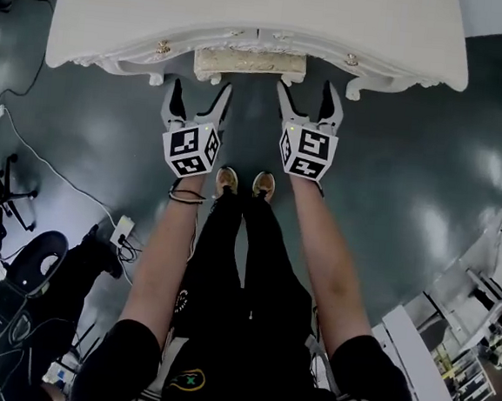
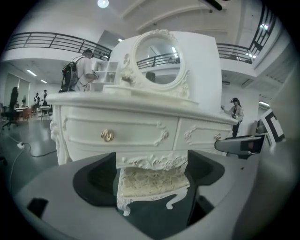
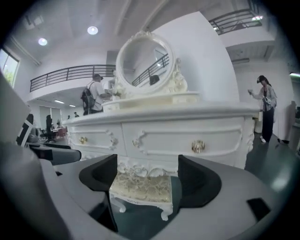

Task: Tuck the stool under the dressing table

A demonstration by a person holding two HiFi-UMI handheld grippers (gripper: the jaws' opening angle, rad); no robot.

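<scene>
The stool (image 1: 250, 64) sits partly under the white dressing table (image 1: 118, 18). The left tool (image 1: 199, 93) and the right tool (image 1: 307, 91) are near it, jaws spread apart, holding nothing.

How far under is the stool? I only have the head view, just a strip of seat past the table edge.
Observer: Partly in. The left gripper view shows the stool with the back of its seat under the dressing table apron and both front legs out in front.
Operator: Anyone behind the table?
Observer: Yes. The right gripper view shows a person standing past its right-hand end, and a second person, wearing a backpack, behind it on the left.
</scene>
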